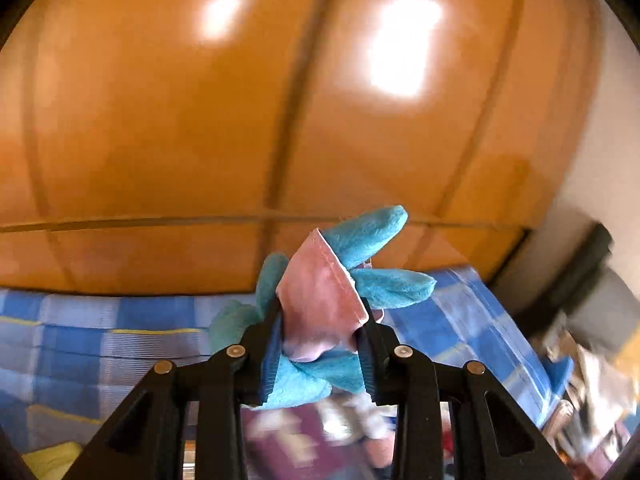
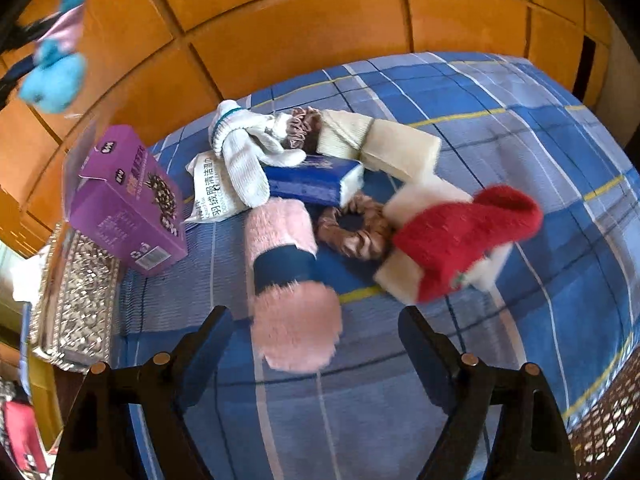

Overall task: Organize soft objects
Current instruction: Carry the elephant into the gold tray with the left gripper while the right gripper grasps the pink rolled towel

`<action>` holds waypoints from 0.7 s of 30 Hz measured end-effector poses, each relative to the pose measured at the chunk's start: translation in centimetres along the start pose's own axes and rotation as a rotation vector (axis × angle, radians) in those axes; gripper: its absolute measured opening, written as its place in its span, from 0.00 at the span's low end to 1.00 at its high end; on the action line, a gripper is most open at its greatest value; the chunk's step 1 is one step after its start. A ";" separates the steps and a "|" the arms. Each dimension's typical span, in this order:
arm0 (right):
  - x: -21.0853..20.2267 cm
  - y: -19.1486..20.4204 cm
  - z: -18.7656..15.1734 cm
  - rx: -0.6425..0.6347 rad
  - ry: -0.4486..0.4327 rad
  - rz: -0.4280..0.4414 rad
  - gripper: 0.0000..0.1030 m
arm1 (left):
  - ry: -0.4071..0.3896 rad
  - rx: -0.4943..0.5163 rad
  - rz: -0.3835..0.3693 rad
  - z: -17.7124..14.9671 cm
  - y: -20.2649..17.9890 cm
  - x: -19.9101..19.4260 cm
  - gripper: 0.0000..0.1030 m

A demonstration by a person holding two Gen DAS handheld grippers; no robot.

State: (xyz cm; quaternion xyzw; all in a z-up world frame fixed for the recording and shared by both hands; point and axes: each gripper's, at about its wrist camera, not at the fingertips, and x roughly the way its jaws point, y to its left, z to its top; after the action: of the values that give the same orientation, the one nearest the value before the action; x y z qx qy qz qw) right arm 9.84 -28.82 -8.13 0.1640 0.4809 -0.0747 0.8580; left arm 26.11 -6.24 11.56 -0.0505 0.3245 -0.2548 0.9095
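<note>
My left gripper (image 1: 320, 320) is shut on a blue plush toy with a pink cloth part (image 1: 324, 300), held in the air above the bed. The toy also shows at the top left of the right wrist view (image 2: 56, 64). My right gripper (image 2: 316, 332) is open and empty, just above a fluffy pink roll with a dark blue band (image 2: 288, 276) that lies between its fingers. Behind the roll lie a red fuzzy sock (image 2: 460, 236), a brown scrunchie (image 2: 352, 228), white socks (image 2: 248, 152), cream knit pieces (image 2: 384, 144) and a second scrunchie (image 2: 302, 126).
The bed has a blue checked sheet (image 2: 520, 128). A purple box (image 2: 128, 208) stands at the left beside a glittery silver box (image 2: 76, 300). A blue tissue pack (image 2: 316, 180) and a white wipes pack (image 2: 212, 188) lie in the pile. Orange wooden panels (image 2: 320, 20) rise behind.
</note>
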 end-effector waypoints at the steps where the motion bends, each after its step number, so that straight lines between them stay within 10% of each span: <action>1: 0.3 0.3 0.2 -0.011 0.002 -0.014 0.84 | -0.012 -0.023 0.024 0.0 1.7 -1.0 0.33; 11: 3.3 1.6 -0.3 -0.083 0.063 -0.042 0.47 | -0.031 -0.226 0.247 -7.6 15.8 -10.0 0.33; 21: 3.5 2.6 -1.1 -0.143 0.069 -0.061 0.39 | 0.087 -0.412 0.370 -21.3 21.3 -13.2 0.38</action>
State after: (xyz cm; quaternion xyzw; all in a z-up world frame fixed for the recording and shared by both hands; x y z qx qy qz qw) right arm 11.58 -25.94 -11.13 0.0902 0.5192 -0.0606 0.8477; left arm 13.45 20.30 -3.19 -0.1636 0.4118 -0.0150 0.8963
